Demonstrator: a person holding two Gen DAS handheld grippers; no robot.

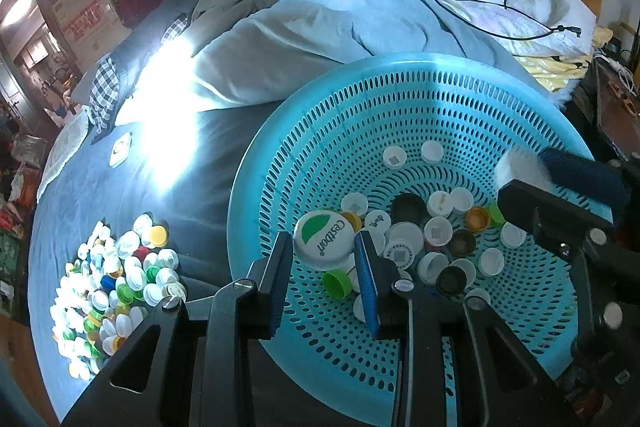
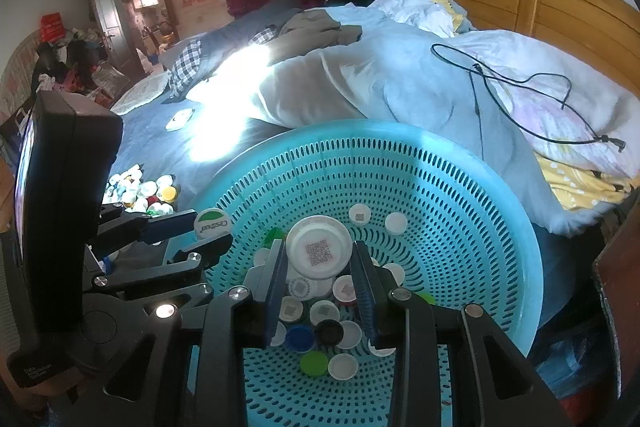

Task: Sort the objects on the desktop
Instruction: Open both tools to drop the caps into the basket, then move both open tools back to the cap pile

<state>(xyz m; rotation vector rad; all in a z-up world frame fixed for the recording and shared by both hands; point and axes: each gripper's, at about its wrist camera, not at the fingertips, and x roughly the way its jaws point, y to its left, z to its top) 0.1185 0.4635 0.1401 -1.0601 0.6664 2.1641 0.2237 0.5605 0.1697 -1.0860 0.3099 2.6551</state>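
A teal perforated basket (image 1: 400, 99) (image 2: 400, 155) sits on the bed and holds several bottle caps. My left gripper (image 1: 323, 247) is shut on a white cap with a green Cestbon logo (image 1: 324, 237), held over the basket's left side; that cap also shows in the right wrist view (image 2: 213, 223). My right gripper (image 2: 319, 251) is shut on a larger white cap with a QR code (image 2: 319, 247), held above the loose caps in the basket; in the left wrist view it shows at the right (image 1: 520, 183).
A pile of mixed-colour caps (image 1: 116, 279) (image 2: 140, 191) lies on the blue sheet left of the basket. A rumpled duvet (image 1: 320, 27) with a black cable (image 1: 480, 3) lies behind it. A small white device (image 1: 120, 149) lies on the sheet.
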